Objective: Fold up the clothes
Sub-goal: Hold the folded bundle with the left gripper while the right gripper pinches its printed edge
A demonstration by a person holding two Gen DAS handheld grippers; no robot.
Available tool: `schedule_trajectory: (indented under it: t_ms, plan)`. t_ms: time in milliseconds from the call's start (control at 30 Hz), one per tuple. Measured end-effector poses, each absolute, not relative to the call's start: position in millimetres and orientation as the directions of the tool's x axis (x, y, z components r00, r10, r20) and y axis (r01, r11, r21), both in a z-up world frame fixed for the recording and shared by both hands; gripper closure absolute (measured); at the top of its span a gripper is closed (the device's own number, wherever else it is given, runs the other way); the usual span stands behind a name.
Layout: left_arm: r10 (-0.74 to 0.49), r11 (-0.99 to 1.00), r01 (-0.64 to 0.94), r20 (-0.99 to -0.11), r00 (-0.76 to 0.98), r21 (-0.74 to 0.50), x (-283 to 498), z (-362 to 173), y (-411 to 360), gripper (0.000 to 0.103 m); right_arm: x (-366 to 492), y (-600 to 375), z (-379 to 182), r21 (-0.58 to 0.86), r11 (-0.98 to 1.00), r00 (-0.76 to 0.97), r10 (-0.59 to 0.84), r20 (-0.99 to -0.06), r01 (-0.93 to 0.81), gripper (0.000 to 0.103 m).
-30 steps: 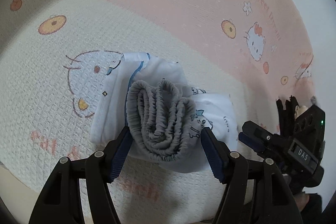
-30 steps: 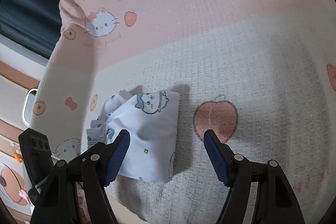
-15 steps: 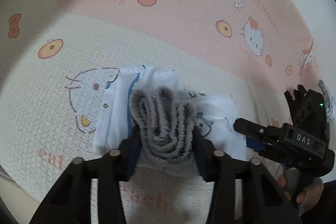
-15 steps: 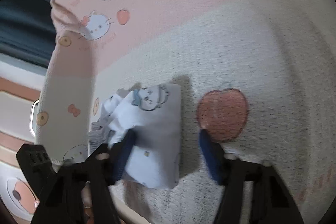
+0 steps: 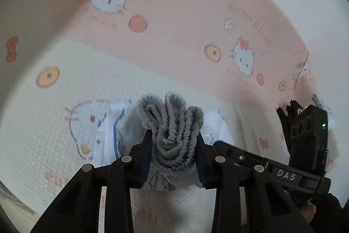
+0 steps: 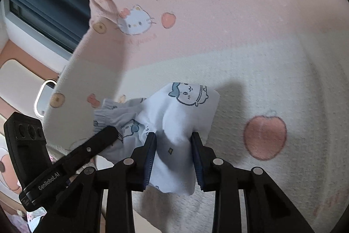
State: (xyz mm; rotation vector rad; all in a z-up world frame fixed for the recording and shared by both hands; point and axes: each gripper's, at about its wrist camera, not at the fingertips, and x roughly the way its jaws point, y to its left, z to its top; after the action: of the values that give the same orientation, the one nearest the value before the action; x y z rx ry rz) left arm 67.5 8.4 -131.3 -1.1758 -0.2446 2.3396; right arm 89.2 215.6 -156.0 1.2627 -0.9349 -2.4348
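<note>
L hand-held gripper (image 5: 174, 151), angled down, jaws closing, clamps the printed white shorts' (image 6: 183, 123) bunched grey elastic waistband (image 5: 172, 123) at 6 o'clock. R hand-held gripper (image 6: 174, 156), also closing, pinches their white fabric above the Hello Kitty blanket (image 6: 240, 47).

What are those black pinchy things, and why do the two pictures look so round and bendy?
They are tongs that a person holds, one in each hand. A small camera with a round, wide lens rides on each, so each picture looks forward between its two fingers.

The left tongs pinch the bunched grey elastic waistband of a small white garment with blue cartoon prints; their jaws are closing on it. The right tongs are closing on the garment's white cloth at the other end. Each view also shows the other tongs at its edge.

Underneath lies a pink and cream blanket with cat faces and peaches.
</note>
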Motion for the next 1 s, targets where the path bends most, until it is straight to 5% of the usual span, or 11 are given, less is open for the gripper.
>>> schedule_trajectory:
  t_ms: [467, 633, 833, 1000]
  plan:
    - [0.412, -0.911, -0.208, -0.793, -0.449, -0.355, 43.1, -194.8, -33.2, 0.071, 83.3, 223.4, -186.7, 0.503, -0.841, -0.514, -0.347, -0.785, -0.201, 0.072]
    - [0.382, -0.924, -0.182, -0.806, -0.452, -0.336, 43.6, -197.5, -34.8, 0.064, 80.6, 221.8, -197.9, 0.480, -0.853, -0.480, -0.339, -0.809, -0.205, 0.072]
    - [0.487, -0.848, -0.007, -0.774, -0.405, -0.530, 42.0, -195.6, -67.9, 0.052, 81.6, 229.6, -191.1, 0.549, -0.814, -0.499, -0.401, -0.768, -0.190, 0.071]
    - [0.530, -0.719, 0.174, -0.694, -0.488, -0.672, 56.7, -196.0, -105.2, 0.027, 75.0, 240.2, -192.4, 0.636, -0.750, -0.514, -0.479, -0.712, -0.182, 0.044]
